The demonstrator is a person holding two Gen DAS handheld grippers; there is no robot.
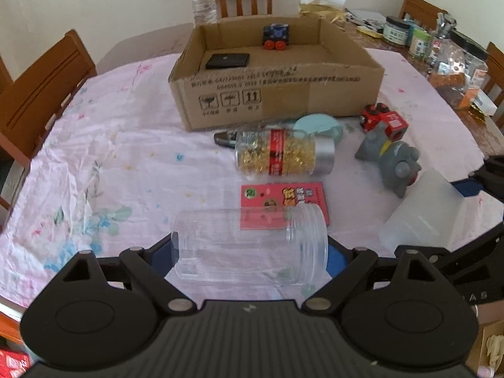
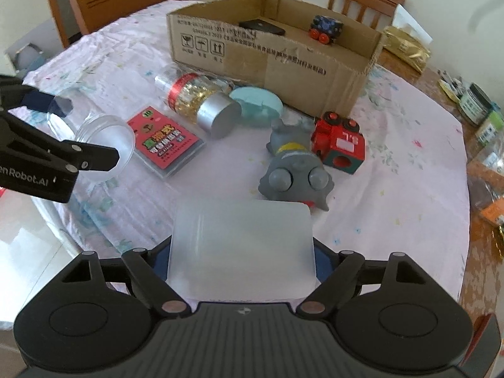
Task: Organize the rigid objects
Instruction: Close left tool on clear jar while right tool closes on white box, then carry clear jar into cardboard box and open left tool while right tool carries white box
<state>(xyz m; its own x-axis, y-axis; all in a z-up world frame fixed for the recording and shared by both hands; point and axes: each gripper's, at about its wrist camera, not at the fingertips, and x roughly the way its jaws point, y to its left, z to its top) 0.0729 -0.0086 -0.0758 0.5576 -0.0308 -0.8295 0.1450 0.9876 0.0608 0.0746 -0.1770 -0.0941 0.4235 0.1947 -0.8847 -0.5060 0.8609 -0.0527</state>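
Covering the table [image 1: 472, 132], a pink floral cloth [image 1: 110, 145]; both jaws gripping: clear jar [image 1: 249, 245], frosted container [image 2: 242, 245].

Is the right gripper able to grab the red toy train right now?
Probably not yet. The right gripper is already shut on a frosted plastic container, so its jaws are full. The red toy train lies in the open beside the grey toy, with nothing on top of it.
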